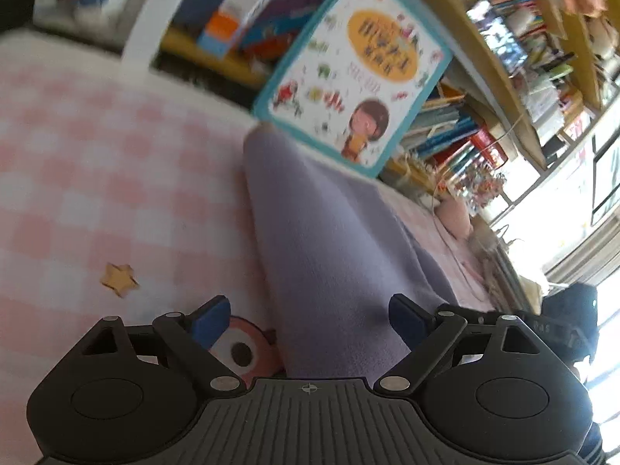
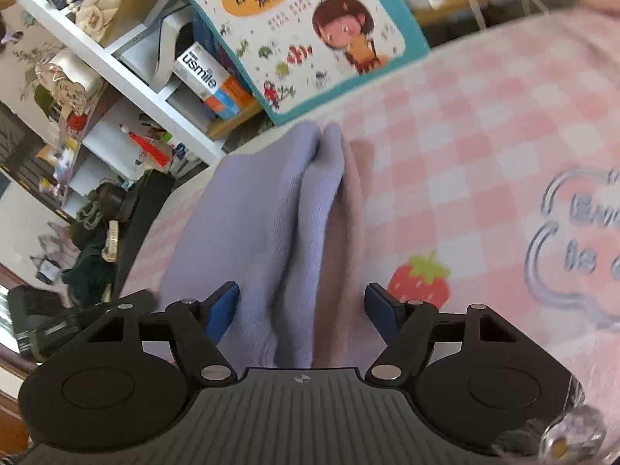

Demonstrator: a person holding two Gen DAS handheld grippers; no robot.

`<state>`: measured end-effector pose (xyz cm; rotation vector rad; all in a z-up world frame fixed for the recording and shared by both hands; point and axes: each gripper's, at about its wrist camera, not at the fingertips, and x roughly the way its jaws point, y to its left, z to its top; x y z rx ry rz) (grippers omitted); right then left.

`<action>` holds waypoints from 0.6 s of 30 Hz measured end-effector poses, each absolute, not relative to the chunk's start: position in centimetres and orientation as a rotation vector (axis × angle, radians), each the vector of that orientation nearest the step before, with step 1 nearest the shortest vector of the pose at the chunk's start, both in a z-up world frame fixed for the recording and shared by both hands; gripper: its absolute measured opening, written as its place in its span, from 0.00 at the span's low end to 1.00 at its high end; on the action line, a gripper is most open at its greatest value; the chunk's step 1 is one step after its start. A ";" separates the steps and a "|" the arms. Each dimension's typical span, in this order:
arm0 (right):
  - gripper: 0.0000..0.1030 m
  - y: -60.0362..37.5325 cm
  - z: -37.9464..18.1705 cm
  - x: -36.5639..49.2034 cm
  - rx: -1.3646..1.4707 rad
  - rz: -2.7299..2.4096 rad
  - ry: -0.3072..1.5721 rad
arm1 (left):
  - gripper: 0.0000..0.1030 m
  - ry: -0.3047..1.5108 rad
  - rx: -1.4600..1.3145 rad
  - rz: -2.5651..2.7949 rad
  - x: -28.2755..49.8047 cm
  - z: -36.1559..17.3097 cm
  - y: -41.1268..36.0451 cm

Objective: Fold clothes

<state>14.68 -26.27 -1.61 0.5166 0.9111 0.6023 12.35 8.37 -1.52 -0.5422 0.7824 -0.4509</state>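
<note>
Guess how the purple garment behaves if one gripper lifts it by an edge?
Probably floppy: the purple garment already lies in soft rolled folds, so the unheld part should sag. Its fleecy-looking surface likely drags on the checked cloth rather than sliding. Seems light, though thick.

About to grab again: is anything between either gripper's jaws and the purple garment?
Nothing visible. The purple garment runs straight up between the open jaws of the left gripper and of the right gripper. The picture book stands beyond its far end.
</note>
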 end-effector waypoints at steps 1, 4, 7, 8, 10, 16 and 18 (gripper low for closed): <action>0.66 -26.0 -1.6 14.6 0.514 0.611 0.911 | 0.86 0.788 -0.561 -0.458 12.7 -1.8 8.3; 0.60 -25.0 -1.4 14.3 0.469 0.612 0.902 | 0.65 0.807 -0.608 -0.493 13.4 -2.6 8.0; 0.43 -24.3 -1.1 13.6 0.408 0.606 0.866 | 0.59 0.789 -0.586 -0.499 12.8 -2.3 7.4; 0.41 -24.1 -1.0 13.3 0.388 0.606 0.852 | 0.57 0.780 -0.559 -0.496 12.5 -2.0 7.1; 0.36 -23.8 -0.5 12.1 0.333 0.606 0.820 | 0.55 0.768 -0.505 -0.490 11.5 -1.3 6.5; 0.32 -23.3 0.9 7.3 0.208 0.613 0.770 | 0.54 0.752 -0.376 -0.499 7.2 0.5 4.5; 0.32 -23.7 1.1 5.6 0.214 0.622 0.778 | 0.54 0.780 -0.393 -0.516 5.8 0.5 4.5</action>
